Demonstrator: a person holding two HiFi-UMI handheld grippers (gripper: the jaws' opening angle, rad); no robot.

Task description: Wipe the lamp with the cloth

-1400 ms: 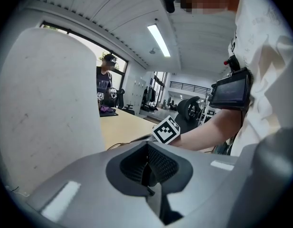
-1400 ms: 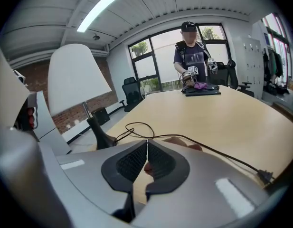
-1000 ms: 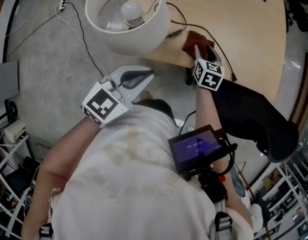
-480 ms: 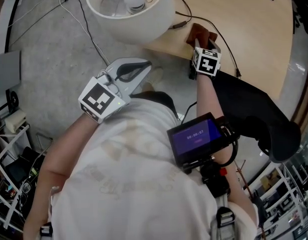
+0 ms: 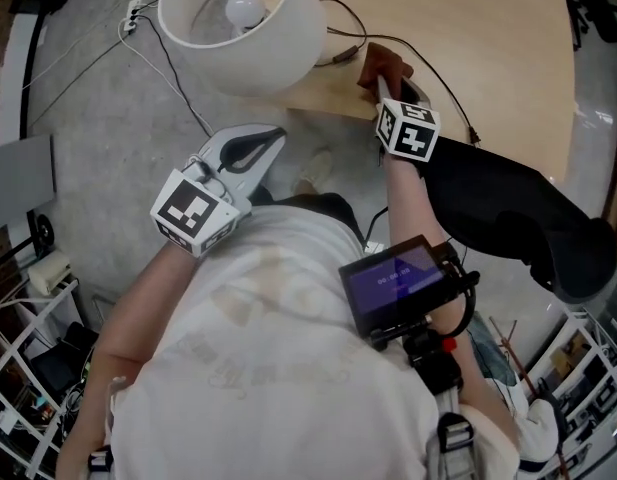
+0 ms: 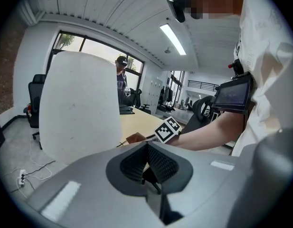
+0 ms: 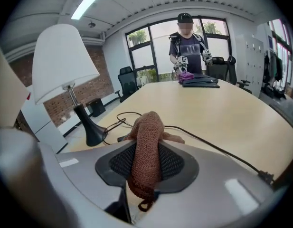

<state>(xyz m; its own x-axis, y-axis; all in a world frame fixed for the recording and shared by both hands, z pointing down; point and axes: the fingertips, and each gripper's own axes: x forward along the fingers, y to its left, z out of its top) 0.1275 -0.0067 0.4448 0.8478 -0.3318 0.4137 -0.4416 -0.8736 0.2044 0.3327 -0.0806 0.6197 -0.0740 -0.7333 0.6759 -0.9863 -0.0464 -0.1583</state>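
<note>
**A:** Item one, the right gripper (image 7: 145,164). Condition?

**B:** Jaws closing. The cloth (image 7: 145,144), brown and knitted, stands between them as a raised ridge, with the pads against both its sides. It lies on the table (image 5: 488,58), near the front edge and well apart from the lamp (image 5: 278,53).

**A:** Item two, the left gripper (image 6: 147,160).

**B:** Pads pressed together with nothing between them. It is held off the table edge, below the lamp shade.

**A:** Step in hand?

**B:** Securing the cloth; wiping not yet begun, as I judge it. To do it well:
- finish the squeeze on the thick middle of the ridge, not on a loose corner
- leave a good fold hanging past the tips, so fabric meets the shade, not plastic
- lift straight up, clear of the black cable (image 7: 208,144) just behind the cloth
- approach the shade lightly, since it looks thin and the stem is slim
- the left gripper could steady the base (image 7: 91,129) if the lamp rocks

**A:** Item three, not verifiable.

**B:**
- right jaw tips: covered by the cloth in the right gripper view, and behind the marker cube in the head view
- how much cloth remains flat on the table under the jaws: cannot tell
- lamp base and stem: hidden under the shade in the head view, seen only from the right gripper
- cable: its far end runs out of frame
- dirt on the shade: none discernible
</note>
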